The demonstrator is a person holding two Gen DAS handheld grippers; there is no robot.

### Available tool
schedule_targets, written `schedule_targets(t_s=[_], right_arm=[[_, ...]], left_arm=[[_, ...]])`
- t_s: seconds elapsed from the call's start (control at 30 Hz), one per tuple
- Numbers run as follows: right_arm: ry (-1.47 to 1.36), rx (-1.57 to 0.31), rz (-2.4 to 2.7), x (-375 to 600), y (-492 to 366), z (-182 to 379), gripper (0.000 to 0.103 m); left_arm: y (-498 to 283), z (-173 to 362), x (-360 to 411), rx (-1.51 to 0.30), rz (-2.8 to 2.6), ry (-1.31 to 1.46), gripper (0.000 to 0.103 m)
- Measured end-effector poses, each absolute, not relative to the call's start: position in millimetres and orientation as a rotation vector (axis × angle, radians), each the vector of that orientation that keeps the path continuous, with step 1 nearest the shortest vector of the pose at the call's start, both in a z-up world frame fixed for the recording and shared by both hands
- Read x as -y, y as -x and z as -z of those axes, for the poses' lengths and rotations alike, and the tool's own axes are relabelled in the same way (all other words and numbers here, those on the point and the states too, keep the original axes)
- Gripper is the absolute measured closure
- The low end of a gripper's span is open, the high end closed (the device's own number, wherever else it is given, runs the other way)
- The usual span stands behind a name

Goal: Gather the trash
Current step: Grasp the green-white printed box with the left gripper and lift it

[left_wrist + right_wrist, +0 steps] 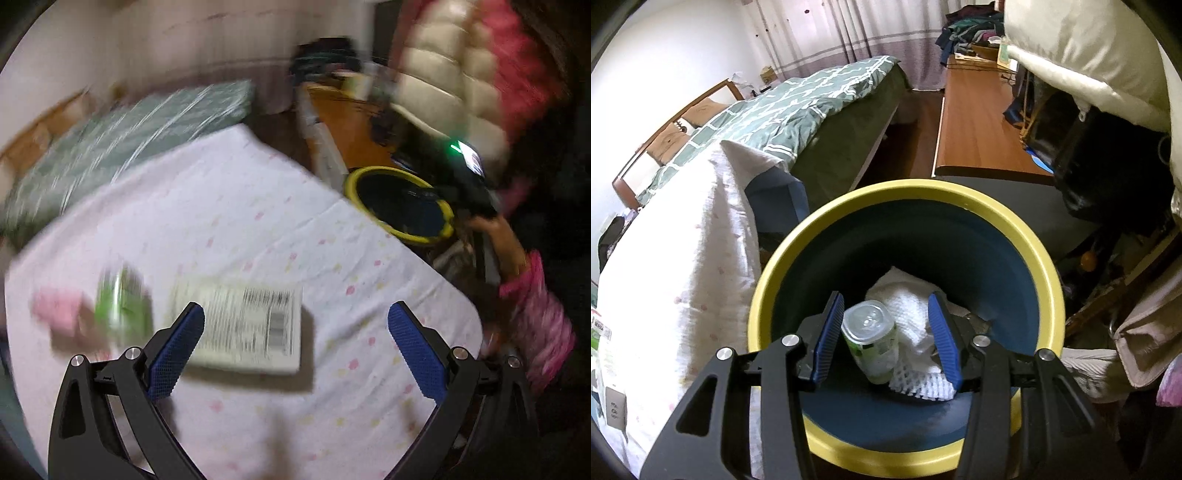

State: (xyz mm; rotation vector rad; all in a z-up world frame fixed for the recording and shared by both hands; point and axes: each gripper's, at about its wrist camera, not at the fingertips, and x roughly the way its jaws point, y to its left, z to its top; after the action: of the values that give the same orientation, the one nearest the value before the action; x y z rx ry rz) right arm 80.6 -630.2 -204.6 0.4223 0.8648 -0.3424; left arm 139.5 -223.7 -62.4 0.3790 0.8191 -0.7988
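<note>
A white cloth point(258, 221) dotted with pale spots covered the table, with a green-quilted bed point(798, 107) at ten o'clock and a wooden desk point(979, 129) at one. The left gripper point(295, 321) gaped wide and empty above a labelled white packet point(255, 325); what seemed a green can point(122, 306) lay blurred at nine o'clock. The right gripper point(886, 332) hung half-open, holding nothing, over the yellow-rimmed bin point(1045, 266), where a plastic cup point(871, 339) and white foam netting point(916, 325) lay.

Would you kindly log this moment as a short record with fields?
bin: yellow-rimmed bin beside the cloth-covered table
in bin: plastic bottle, white foam net, white tissue
on table: labelled white box, green packet, pink item
right gripper: open, above the bin
left gripper: open, above the box
</note>
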Motion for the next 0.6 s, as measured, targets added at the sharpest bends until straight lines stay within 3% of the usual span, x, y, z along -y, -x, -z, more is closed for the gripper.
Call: schedule_targets(t_s=[0.1, 0.3, 0.6], right_arm=[[-0.411, -0.869, 0.332, 624.4, -80.3, 202.8, 0.057], [-0.414, -0.891, 0.338, 621.5, -80.1, 205.3, 0.057], [-0.391, -0.894, 0.364, 617.4, -82.9, 196.9, 0.057]], left_arm=[[-141.0, 62.0, 237.6, -0.765, 0.947, -0.573, 0.005], [-155.2, 79.7, 239.4, -0.835, 1.151, -0.782, 0.005], [-150.8, 117.1, 227.7, -0.708, 1.138, -1.175, 0.005]])
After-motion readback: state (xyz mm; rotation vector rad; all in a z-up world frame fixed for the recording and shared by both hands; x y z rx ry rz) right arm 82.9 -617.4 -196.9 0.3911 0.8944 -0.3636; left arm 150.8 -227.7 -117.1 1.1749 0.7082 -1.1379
